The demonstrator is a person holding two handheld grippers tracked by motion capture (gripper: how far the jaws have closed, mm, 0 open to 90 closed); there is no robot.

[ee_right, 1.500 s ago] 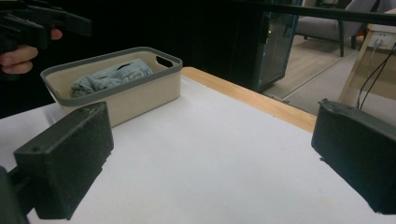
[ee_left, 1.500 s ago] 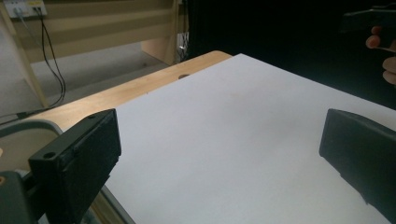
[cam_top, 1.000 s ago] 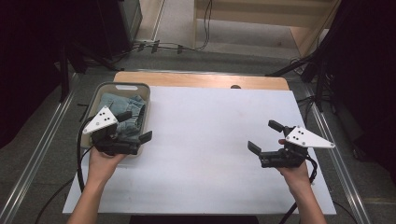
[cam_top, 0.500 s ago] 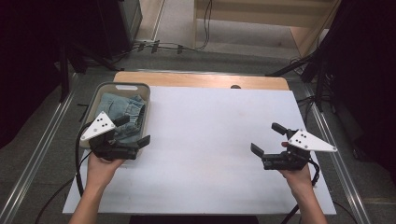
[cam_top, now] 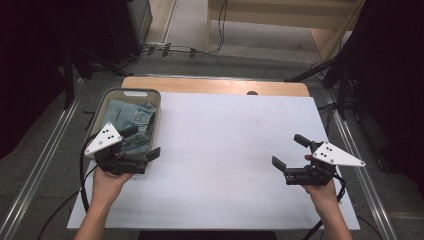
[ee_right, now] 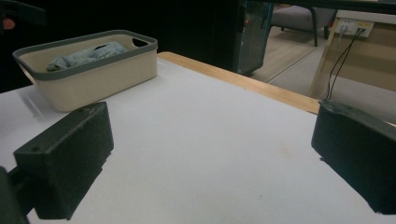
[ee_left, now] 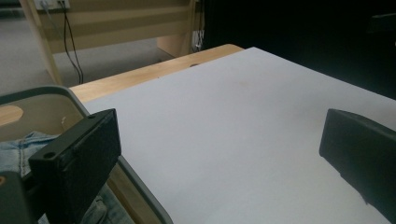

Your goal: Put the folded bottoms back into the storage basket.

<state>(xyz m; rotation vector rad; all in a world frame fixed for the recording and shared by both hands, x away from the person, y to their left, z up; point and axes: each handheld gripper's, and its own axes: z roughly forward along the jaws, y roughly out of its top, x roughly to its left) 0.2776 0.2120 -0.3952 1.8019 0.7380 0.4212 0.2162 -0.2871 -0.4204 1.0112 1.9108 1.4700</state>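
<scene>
We are reading no text, label, brand, number or sign on the basket (cam_top: 108, 100), bench (cam_top: 225, 150) or either claw.

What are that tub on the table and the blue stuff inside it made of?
The tub looks like matte cream plastic with a grey rim: smooth moulded walls and a cut-out handle slot. The blue cloth inside appears to be faded denim, probably jeans, judging by a stitched seam and soft crumpled folds. The left gripper hangs over the tub's near edge, jaws apart.
</scene>
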